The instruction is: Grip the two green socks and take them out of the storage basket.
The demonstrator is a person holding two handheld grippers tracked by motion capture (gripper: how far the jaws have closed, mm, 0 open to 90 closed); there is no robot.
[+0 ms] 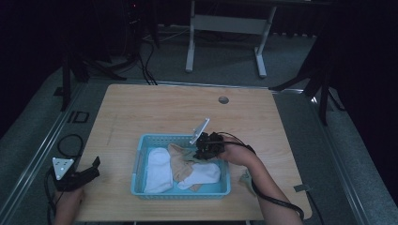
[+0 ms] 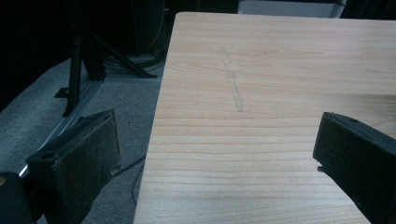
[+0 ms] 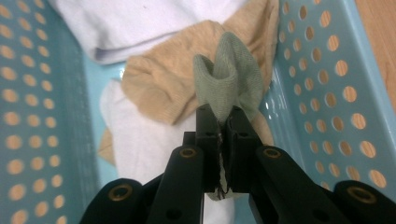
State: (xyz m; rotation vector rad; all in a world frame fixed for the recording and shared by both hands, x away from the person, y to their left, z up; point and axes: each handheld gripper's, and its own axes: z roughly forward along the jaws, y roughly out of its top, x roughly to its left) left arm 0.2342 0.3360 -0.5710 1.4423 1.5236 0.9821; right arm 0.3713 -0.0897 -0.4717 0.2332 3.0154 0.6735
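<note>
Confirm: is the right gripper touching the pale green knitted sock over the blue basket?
Touching. The right gripper view shows the right gripper with jaws shut on the green sock.

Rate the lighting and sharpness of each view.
High view: dim overall, the surroundings nearly black, the blue basket and socks soft in detail. Left gripper view: the table evenly lit, its grain sharp, the floor in deep shadow. Right gripper view: brightest, the green sock in the right gripper crisp.

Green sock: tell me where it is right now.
The green sock is pinched in the right gripper, held over the blue basket just above the tan sock.
</note>
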